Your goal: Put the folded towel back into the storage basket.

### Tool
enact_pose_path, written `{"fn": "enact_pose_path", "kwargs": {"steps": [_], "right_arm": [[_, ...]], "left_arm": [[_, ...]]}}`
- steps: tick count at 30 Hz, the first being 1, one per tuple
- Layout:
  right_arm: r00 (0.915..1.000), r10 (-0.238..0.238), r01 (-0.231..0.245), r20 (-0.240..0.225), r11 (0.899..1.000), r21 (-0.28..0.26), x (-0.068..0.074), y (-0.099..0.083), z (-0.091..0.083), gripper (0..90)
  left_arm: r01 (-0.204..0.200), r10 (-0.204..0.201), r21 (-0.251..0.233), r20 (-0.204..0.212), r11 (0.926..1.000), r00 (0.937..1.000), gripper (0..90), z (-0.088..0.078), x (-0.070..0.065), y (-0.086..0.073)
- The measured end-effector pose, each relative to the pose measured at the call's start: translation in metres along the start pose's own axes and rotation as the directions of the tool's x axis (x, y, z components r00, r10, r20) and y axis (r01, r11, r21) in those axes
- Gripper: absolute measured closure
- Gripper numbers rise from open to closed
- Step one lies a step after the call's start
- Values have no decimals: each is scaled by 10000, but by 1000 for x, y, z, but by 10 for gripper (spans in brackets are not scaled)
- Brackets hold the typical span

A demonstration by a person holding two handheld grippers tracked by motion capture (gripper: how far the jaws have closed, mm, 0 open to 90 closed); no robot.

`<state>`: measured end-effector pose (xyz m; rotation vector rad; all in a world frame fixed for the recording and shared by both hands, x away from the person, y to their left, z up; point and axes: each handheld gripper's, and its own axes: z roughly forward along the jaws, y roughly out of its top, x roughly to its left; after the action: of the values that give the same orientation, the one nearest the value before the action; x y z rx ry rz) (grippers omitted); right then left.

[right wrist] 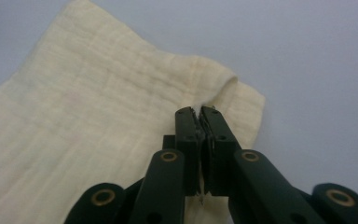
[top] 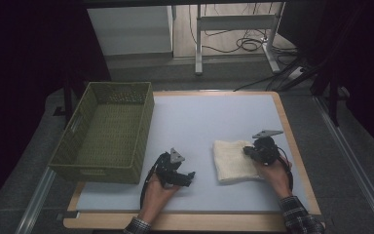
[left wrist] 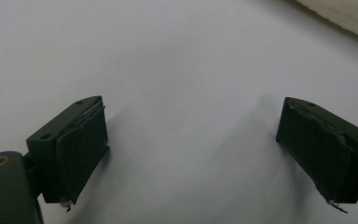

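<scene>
Cloth (top: 234,161) lay folded at the lower right of the table (top: 195,122); our right gripper (right wrist: 200,111) had pinched its edge, our left gripper (left wrist: 191,144) waited wide and empty. Moving it into the basket (top: 104,131) remained, we judged.

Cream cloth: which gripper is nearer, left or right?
Right. The right gripper is on the cream cloth, jaws shut on a pinched fold. The left gripper sits open on the bare mat beside the cloth's left edge, apart from it.
</scene>
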<state>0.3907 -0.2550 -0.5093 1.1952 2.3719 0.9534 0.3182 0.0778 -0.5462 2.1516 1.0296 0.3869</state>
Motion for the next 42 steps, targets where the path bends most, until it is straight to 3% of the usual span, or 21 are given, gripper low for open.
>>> {"fn": "enact_pose_path", "kwargs": {"steps": [5,8,10,14,16,18,19,23,25,28,29,30,31,35,36,39,42], "right_arm": [[9999,-38,46,137,9982,-597,2,4,-18,875],[9994,89,-61,345,9967,-804,-5,9,-33,875],[9991,218,-194,373,9978,-635,-9,7,-31,874],[9985,480,-478,263,9988,-61,-15,-5,-9,867],[9973,716,-712,170,9972,-235,-18,-10,-4,856],[9969,781,-778,108,9966,-283,-19,-10,-6,832],[9974,683,-673,246,9969,-407,-19,-9,-12,777],[9985,528,-516,162,9964,-670,-16,-8,-30,725],[9990,422,-411,142,9968,-686,-12,-12,-38,713],[9996,273,-266,102,9979,-597,-7,-18,-49,685],[9996,273,-266,102,9979,-597,-7,-18,-49,685],[9997,212,-208,84,9987,-456,-4,-24,-54,666],[9997,212,-208,84,9987,-456,-4,-24,-54,666],[9997,238,-235,85,9992,-322,0,-39,-64,638],[9996,289,-286,76,9990,-332,0,-42,-65,626],[9990,440,-439,34,9986,-296,1,-48,-66,583],[9982,605,-606,-43,9975,-356,2,-53,-63,542]], "left_arm": [[1,-1,0,0,10000,10000,90,0,0,0],[-4,4,20,-7,10000,10000,90,0,0,0],[-3,3,20,-12,10000,10000,89,0,0,0],[-2,2,29,-7,10000,10000,89,0,0,0],[6,-6,34,3,10000,10000,89,0,0,0],[7,-7,40,7,10000,10000,89,0,0,0],[13,-13,49,17,10000,10000,88,0,0,0],[86,-86,65,88,9999,9999,105,0,1,3],[211,-210,-32,299,9998,9993,131,2,3,16],[-55,60,-159,330,9999,9994,159,4,2,31],[-286,293,-221,327,9993,9990,159,6,1,40],[-412,419,-293,256,9987,9988,174,12,-2,60],[-412,419,-293,256,9987,9988,177,12,-2,60],[-853,863,-428,232,9954,9960,211,28,-7,99],[-870,887,-508,327,9949,9955,216,38,-10,115],[-790,814,-557,426,9953,9958,248,49,-12,127],[-919,920,-190,88,9956,9957,302,73,-15,135]]}}
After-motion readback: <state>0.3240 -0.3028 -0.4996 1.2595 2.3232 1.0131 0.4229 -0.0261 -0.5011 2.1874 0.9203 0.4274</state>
